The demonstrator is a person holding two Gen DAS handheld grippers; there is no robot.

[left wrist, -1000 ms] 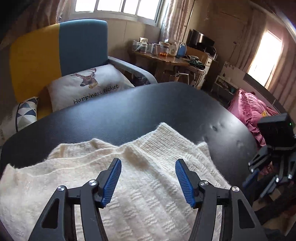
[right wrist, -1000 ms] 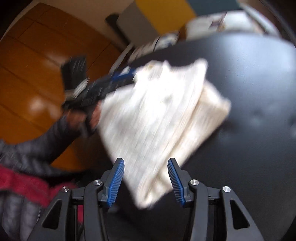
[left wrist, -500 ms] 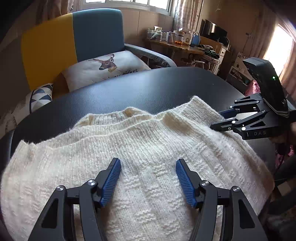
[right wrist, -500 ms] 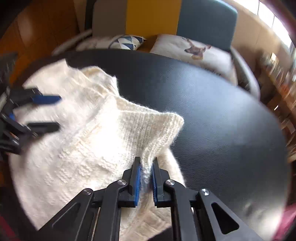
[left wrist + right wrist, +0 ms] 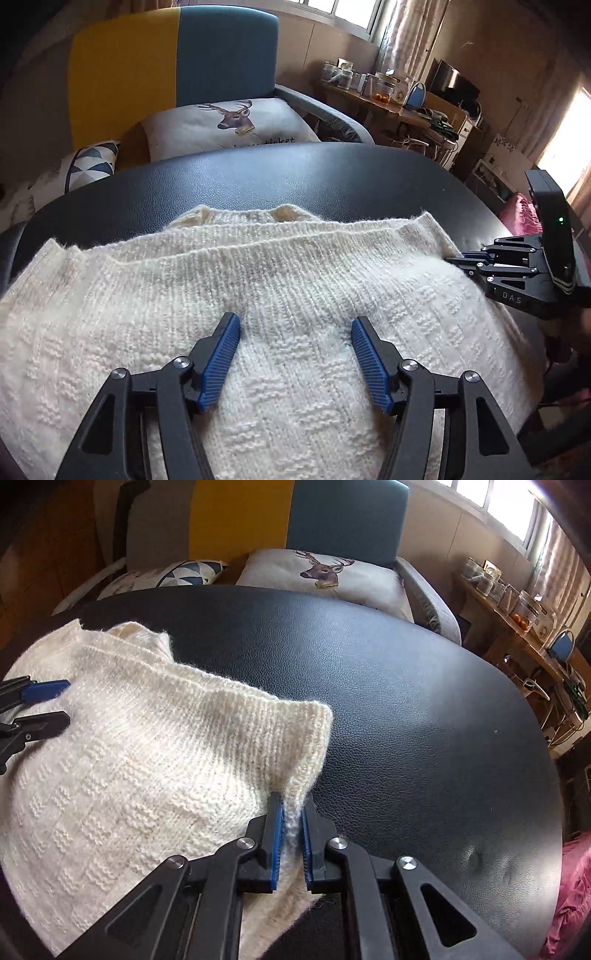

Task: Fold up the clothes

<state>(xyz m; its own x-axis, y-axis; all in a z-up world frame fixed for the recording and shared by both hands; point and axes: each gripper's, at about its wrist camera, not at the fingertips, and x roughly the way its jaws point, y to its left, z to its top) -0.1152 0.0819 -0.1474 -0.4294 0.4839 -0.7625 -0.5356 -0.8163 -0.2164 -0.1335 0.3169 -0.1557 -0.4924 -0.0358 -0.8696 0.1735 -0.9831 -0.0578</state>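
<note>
One cream knit sweater point(image 5: 280, 295) is lying on the black table point(image 5: 424, 709), partly folded. Right hand-held gripper point(image 5: 292, 814) is pinching a corner of its ribbed hem, jaws easing slightly apart with the knit between them. Left hand-held gripper point(image 5: 293, 332) is hovering wide open over the sweater's middle, holding nothing. Step in hand, seemingly: folding the right side; next calls for carrying the corner across. Legible writing: "DAS" on the right gripper; "ticket" on the deer cushion point(image 5: 232, 125).
</note>
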